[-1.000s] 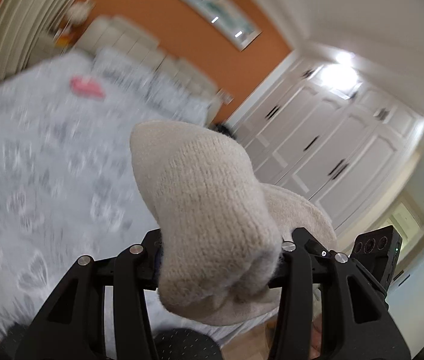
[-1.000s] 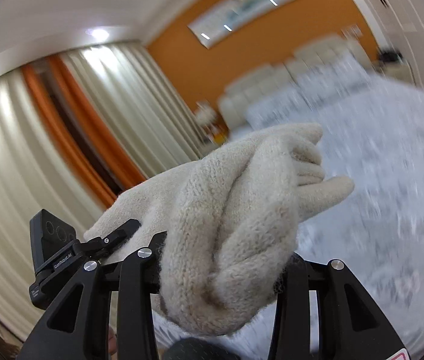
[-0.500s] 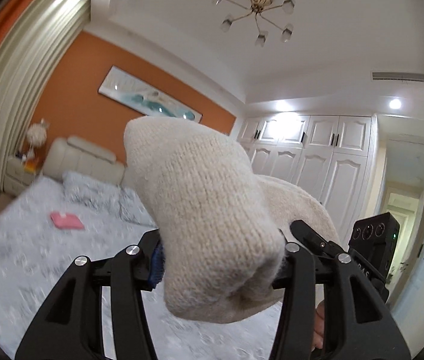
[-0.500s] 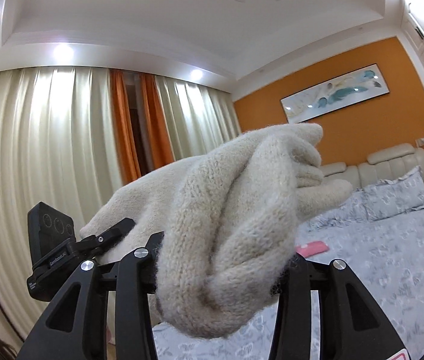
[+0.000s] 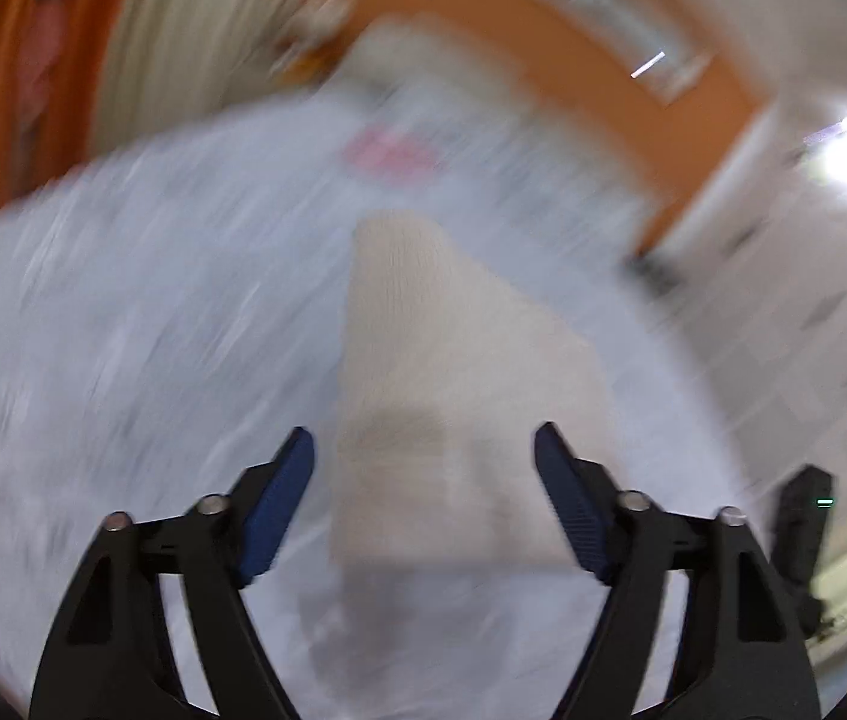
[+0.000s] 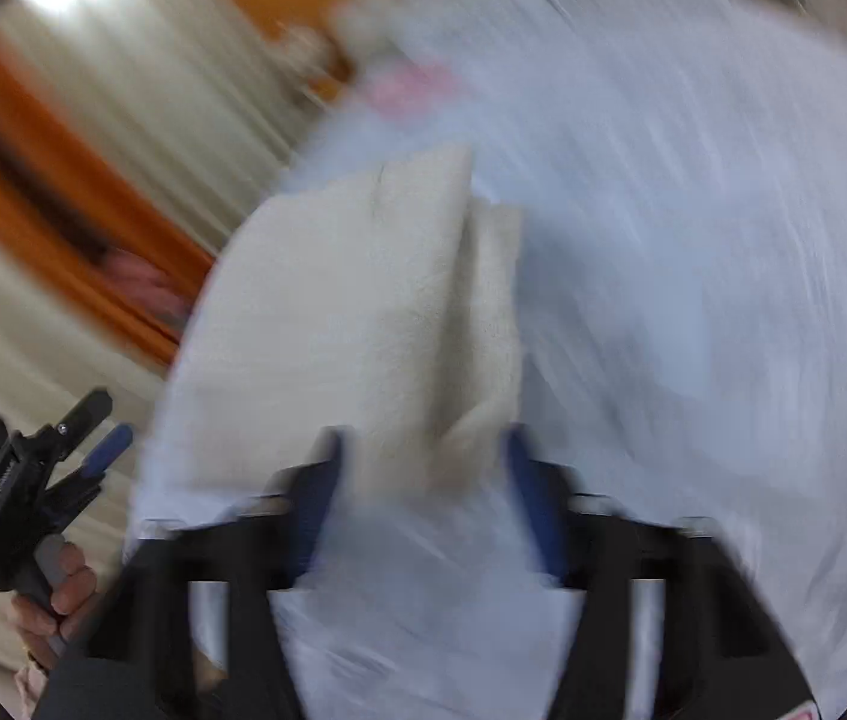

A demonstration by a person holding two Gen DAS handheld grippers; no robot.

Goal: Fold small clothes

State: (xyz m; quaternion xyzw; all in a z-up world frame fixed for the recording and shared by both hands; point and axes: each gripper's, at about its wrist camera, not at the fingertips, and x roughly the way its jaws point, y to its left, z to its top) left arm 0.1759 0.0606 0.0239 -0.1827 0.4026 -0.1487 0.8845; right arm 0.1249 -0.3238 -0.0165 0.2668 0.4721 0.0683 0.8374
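Note:
A cream knitted garment (image 5: 453,372) lies flat on the grey-blue patterned bedspread (image 5: 123,330), blurred by motion. My left gripper (image 5: 423,456) is open and empty just in front of its near edge. In the right wrist view the same garment (image 6: 351,324) spreads ahead of my right gripper (image 6: 423,450), whose blue pads stand apart on either side of its near edge. I cannot tell whether they touch the cloth. The left gripper (image 6: 87,438) shows at the left of that view, open.
A pink item (image 5: 387,150) lies farther up the bed near the pillows and also shows in the right wrist view (image 6: 417,87). Orange and cream curtains (image 6: 63,180) hang on the left. White wardrobes (image 5: 813,300) stand on the right.
Both grippers held the cream garment up in the air. Now they have swung down to the bed, the jaws have opened, and the garment lies spread on the bedspread.

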